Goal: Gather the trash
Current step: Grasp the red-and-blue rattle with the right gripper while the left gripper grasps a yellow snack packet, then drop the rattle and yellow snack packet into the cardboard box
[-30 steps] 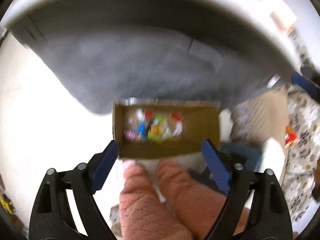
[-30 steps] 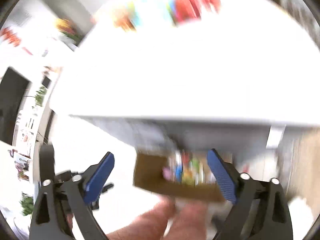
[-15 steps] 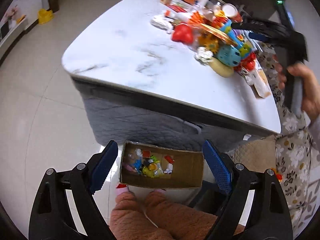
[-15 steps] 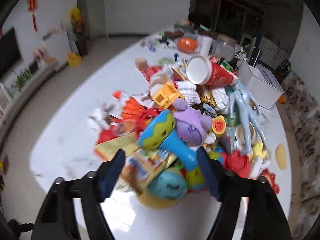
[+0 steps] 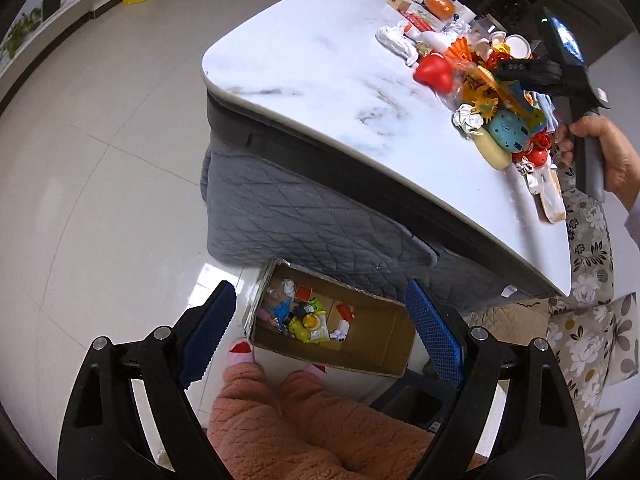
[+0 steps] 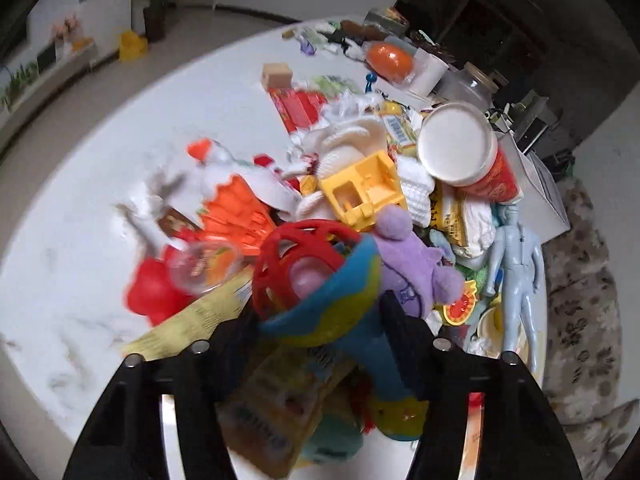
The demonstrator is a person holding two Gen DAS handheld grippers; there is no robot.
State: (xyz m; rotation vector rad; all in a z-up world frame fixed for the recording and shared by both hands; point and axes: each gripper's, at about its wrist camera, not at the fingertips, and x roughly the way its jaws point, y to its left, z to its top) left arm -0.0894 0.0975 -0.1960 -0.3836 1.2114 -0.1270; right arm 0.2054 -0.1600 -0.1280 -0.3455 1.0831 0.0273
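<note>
Both hands have swung up from the cardboard box (image 5: pixel 332 324) since a sec ago; right gripper (image 6: pixel 320 316) now sits over the toy-and-trash pile (image 6: pixel 360 184) on the marble table (image 5: pixel 320 68). Its jaws have just been closing w/ a blue-yellow toy (image 6: pixel 328 296) between them; can't tell if pads press it yet. Left gripper (image 5: pixel 320 332) hangs spread wide & empty above the box on the floor, some bits of trash in it, by the person's slippers.
</note>
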